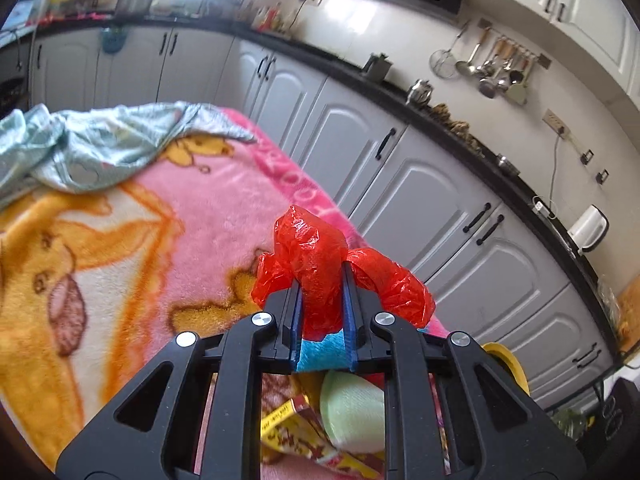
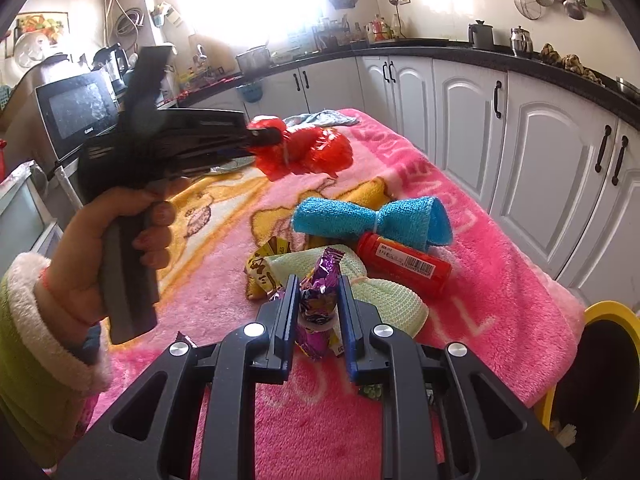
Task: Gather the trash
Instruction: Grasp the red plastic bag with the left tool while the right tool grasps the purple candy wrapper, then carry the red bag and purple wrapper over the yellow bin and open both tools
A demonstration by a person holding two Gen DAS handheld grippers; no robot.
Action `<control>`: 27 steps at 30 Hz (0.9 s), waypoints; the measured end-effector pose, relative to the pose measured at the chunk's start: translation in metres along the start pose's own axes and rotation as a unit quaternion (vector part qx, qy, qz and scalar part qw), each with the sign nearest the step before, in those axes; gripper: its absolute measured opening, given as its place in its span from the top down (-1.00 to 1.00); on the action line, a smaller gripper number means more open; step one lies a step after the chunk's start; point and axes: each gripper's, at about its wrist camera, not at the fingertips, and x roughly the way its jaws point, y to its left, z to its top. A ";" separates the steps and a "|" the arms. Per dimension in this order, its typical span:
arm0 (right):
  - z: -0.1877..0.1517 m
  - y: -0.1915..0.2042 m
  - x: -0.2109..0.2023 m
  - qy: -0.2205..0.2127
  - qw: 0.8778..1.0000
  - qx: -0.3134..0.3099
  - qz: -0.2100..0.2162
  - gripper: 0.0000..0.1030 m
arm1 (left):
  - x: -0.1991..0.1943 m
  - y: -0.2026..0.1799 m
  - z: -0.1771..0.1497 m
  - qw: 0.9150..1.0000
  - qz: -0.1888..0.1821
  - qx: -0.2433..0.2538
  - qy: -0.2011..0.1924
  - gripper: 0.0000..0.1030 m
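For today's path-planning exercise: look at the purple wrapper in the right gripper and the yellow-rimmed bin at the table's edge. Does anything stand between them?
Nothing visible does. The right gripper holds the purple wrapper above the table's clutter, and only bare pink blanket lies toward the yellow-rimmed bin, low at the right. The red bottle lies farther back.

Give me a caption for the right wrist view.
Right gripper clamps a purple wrapper; left gripper lifts a red bag.

Blue rolled towel [image 2: 372, 220] on pink blanket [image 2: 472, 216] (cartoon-printed); white cabinets [image 2: 552, 168] behind.
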 end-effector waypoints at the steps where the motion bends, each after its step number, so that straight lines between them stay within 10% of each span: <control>1: 0.000 0.000 -0.002 -0.001 1.000 0.000 0.001 0.64 | -0.005 -0.002 -0.002 1.000 0.000 0.005 -0.004 0.79; 27: 0.011 -0.021 -0.068 -0.051 0.998 0.008 -0.047 0.64 | -0.071 -0.050 -0.062 0.995 -0.016 0.099 -0.016 0.79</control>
